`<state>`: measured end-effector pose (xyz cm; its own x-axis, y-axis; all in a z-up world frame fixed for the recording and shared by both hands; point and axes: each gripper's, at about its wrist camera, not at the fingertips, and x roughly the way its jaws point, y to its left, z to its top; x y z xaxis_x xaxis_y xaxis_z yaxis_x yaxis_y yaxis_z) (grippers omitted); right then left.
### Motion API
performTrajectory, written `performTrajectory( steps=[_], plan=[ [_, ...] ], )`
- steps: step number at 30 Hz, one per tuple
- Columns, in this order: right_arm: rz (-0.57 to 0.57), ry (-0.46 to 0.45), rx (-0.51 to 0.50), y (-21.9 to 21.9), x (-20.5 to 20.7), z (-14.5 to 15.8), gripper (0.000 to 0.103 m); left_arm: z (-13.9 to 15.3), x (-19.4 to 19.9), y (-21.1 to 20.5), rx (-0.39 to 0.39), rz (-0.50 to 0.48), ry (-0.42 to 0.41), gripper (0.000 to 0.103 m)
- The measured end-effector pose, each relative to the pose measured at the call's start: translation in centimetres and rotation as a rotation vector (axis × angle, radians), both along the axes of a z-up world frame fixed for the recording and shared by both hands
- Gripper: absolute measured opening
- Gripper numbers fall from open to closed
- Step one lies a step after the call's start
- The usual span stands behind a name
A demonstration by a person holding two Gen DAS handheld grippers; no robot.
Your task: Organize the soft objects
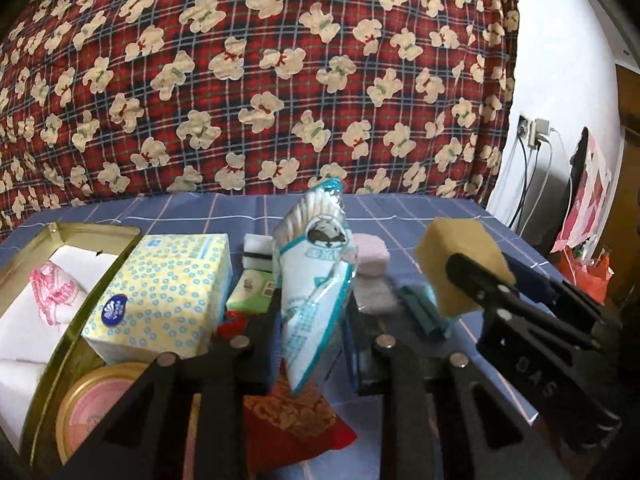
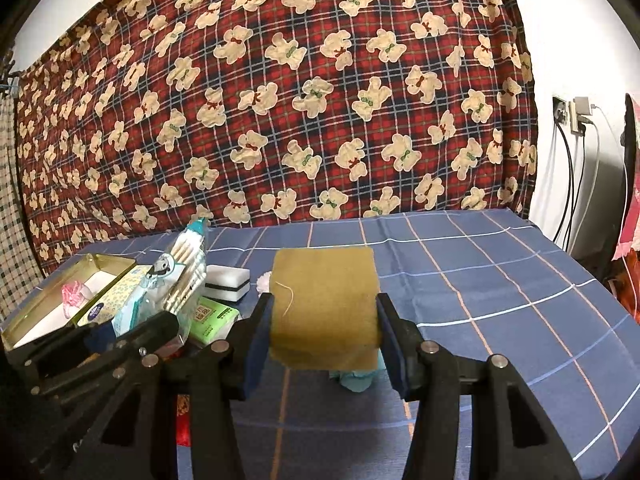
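Observation:
My left gripper (image 1: 312, 312) is shut on a clear bag of cotton swabs (image 1: 316, 264) with teal print, held upright above the table; the bag also shows in the right wrist view (image 2: 180, 268). My right gripper (image 2: 324, 320) is shut on a mustard-yellow sponge (image 2: 324, 304), lifted above the blue checked cloth; it also shows in the left wrist view (image 1: 460, 264). A gold tin (image 1: 52, 312) at the left holds white folded cloth and a pink item. A yellow tissue pack (image 1: 160, 296) leans on its rim.
On the blue checked tablecloth (image 2: 500, 280) lie a white-and-black sponge (image 2: 226, 282), a green tissue pack (image 2: 212, 318), a pink sponge (image 1: 372, 254), a teal item (image 1: 424, 308), a red packet (image 1: 296, 416) and a round pink tin (image 1: 96, 404). A bear-print quilt (image 2: 300, 100) hangs behind.

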<state>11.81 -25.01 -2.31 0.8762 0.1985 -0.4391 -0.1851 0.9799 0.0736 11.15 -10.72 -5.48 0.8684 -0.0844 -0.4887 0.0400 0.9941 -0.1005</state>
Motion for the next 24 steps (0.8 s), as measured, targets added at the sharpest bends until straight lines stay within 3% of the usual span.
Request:
performTrajectory(
  steps=[24],
  plan=[
    [-0.036, -0.134, -0.039, 0.4, -2.3, 1.0, 0.053, 1.0, -2.3, -0.4, 0.031, -0.008, -0.122, 0.024]
  ],
)
